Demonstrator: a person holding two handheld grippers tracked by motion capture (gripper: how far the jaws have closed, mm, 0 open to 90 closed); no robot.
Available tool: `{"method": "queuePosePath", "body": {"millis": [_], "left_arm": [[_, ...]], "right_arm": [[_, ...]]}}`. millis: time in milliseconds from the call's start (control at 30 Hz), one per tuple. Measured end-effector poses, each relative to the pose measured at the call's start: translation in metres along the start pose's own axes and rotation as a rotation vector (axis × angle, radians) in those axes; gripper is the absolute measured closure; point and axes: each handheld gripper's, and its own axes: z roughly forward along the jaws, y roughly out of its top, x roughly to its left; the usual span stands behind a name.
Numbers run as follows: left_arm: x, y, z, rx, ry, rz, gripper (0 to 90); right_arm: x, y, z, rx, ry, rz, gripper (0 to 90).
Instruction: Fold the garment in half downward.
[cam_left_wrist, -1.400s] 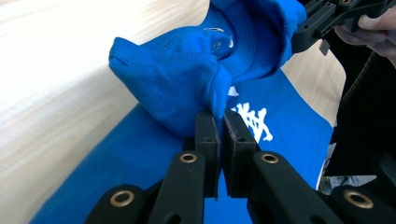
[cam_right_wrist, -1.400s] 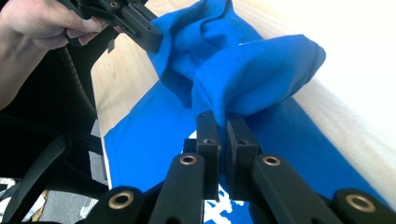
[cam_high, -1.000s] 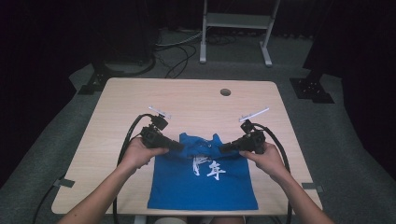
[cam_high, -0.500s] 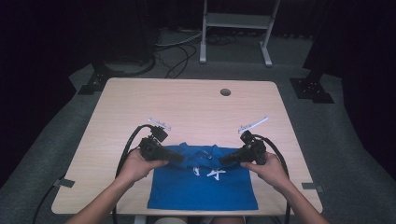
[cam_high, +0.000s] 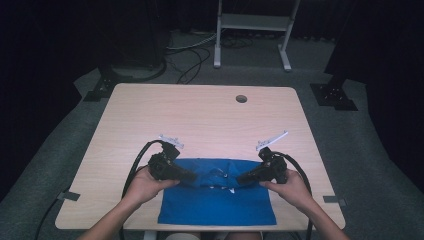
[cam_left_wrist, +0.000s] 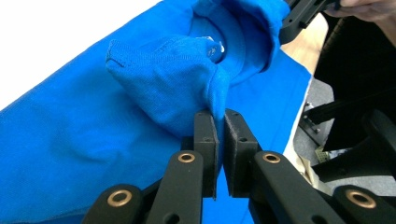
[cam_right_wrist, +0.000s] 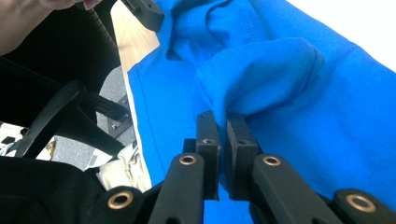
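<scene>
A: Where is there room to pass?
B: The far half of the desk (cam_high: 200, 115) is bare wood, apart from a small round hole (cam_high: 241, 98) near its far edge.
A: And what blocks the way?
B: The blue shirt (cam_high: 215, 200) covers the near middle, and each gripper's cable (cam_high: 137, 165) loops beside it.

Counts from the high view:
- 1 blue T-shirt (cam_high: 220, 202), near edge of table
- 2 handheld grippers – left gripper (cam_high: 192, 178), right gripper (cam_high: 241, 178)
- 2 hands – left hand (cam_high: 142, 186), right hand (cam_high: 290, 189)
- 2 black cables, one per gripper – left cable (cam_high: 136, 165), right cable (cam_high: 300, 172)
- 1 wooden table (cam_high: 200, 115), with 1 round grommet hole (cam_high: 241, 98) far right
- 1 white metal stand (cam_high: 252, 25) on the floor past the far edge
</scene>
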Motion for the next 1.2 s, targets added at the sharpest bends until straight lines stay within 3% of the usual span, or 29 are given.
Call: {"method": "queuePosePath", "body": {"millis": [500, 733, 900, 1000, 1200], "left_arm": [[-0.013, -0.015, 0.012, 0.051, 0.017, 0.06, 83.0], [-0.015, -0.021, 0.015, 0.071, 0.033, 0.078, 72.6], [-0.019, -0.029, 0.014, 0.084, 0.048, 0.095, 58.8], [-0.021, -0.033, 0.013, 0.083, 0.035, 0.095, 52.7], [-0.024, -0.037, 0.004, 0.058, 0.018, 0.107, 46.9]], "right_arm": [[0.006, -0.014, 0.009, 0.048, 0.0, -0.036, 85.7], [0.005, -0.019, 0.01, 0.055, -0.005, -0.04, 83.9], [0.009, -0.026, 0.011, 0.086, -0.012, -0.05, 74.0], [0.01, -0.03, 0.011, 0.106, -0.019, -0.06, 65.7], [0.013, -0.035, 0.003, 0.106, -0.017, -0.056, 60.5]]}}
